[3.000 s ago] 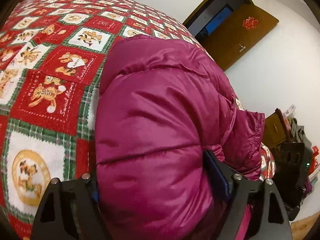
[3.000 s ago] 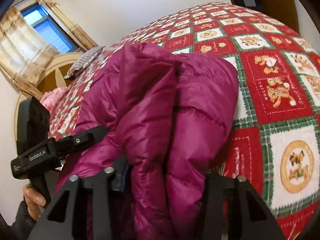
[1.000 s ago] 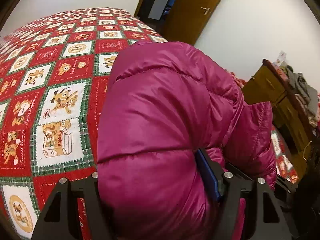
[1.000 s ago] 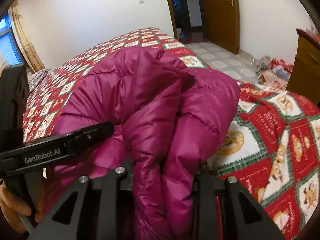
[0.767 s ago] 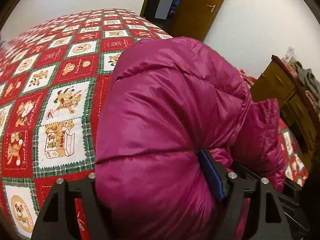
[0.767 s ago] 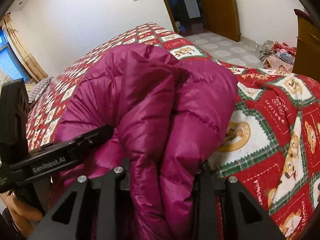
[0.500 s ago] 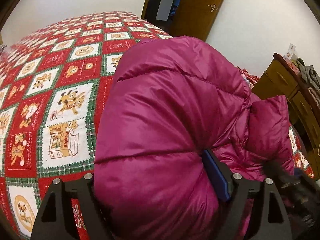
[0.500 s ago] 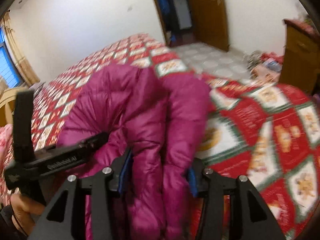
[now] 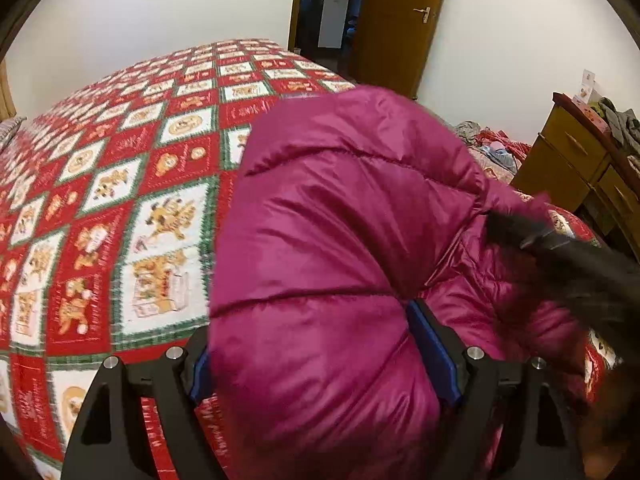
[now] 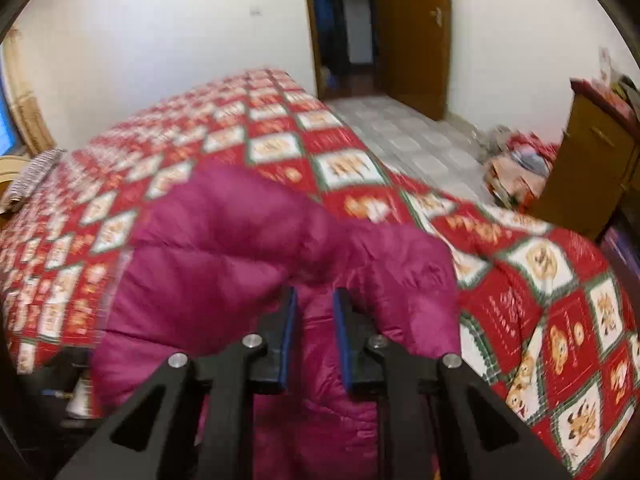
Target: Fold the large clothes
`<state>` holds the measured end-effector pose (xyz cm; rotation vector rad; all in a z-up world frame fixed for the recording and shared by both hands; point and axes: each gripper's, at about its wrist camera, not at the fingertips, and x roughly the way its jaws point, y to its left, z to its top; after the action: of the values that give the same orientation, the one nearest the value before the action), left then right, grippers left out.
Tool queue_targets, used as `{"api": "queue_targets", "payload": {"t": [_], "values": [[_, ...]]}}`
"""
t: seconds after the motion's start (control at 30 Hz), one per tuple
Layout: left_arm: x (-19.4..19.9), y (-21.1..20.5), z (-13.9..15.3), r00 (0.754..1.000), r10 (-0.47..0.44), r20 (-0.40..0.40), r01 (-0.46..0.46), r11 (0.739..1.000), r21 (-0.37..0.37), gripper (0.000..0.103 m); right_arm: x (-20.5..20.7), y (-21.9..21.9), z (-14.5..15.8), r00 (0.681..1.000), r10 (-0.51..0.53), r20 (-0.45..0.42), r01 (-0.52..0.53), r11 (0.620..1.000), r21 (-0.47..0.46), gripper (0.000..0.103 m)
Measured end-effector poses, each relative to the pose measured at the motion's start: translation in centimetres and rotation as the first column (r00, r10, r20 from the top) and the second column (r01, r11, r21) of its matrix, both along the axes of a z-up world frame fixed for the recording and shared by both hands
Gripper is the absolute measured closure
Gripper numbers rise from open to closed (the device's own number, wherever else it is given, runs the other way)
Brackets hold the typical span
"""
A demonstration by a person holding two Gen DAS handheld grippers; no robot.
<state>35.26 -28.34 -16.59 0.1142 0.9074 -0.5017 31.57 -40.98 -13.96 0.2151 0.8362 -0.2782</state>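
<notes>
Left gripper (image 9: 324,360) pinched a thick bulge of the magenta puffer jacket (image 9: 340,240) bundled on the quilted bed (image 9: 120,200); right gripper (image 10: 314,332) sat narrowly parted, apparently gripping nothing. Risk: slick padding could spring open, undoing the fold.

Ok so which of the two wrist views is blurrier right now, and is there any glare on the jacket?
Right wrist view: motion blur smears the red patchwork teddy-bear quilt and the magenta puffer jacket, while the right gripper stays sharp. Left wrist view: mostly crisp, soft sheen on the jacket and no hard glare; the other black gripper at right is smeared. Both views bow outward, with dark corners.
</notes>
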Motion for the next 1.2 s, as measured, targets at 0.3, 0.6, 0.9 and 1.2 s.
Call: {"api": "queue_targets", "payload": {"t": [0.3,0.6,0.9,1.2], "values": [[0.7,1.3,3.9,0.983,0.106,0.153,-0.108,0.994,0.007,0.018,-1.9,-1.9,-2.7,0.999,-0.028,-0.014,0.029,0.999,0.045,0.086],[3.4,-4.1,0.0,0.992,0.051,0.115,-0.064,0.991,0.113,0.011,-2.2,-3.5,-3.4,0.998,-0.059,0.008,0.057,0.986,0.157,0.086],[3.9,-5.5,-2.2,0.993,0.032,0.114,-0.049,0.988,0.147,0.004,-1.6,-3.3,-3.8,0.998,-0.066,-0.015,0.068,0.986,0.155,0.086],[3.9,-5.3,-2.3,0.996,0.021,0.081,-0.033,0.988,0.149,0.003,-1.4,-3.1,-3.9,0.997,-0.074,-0.031,0.078,0.989,0.125,0.086]]}}
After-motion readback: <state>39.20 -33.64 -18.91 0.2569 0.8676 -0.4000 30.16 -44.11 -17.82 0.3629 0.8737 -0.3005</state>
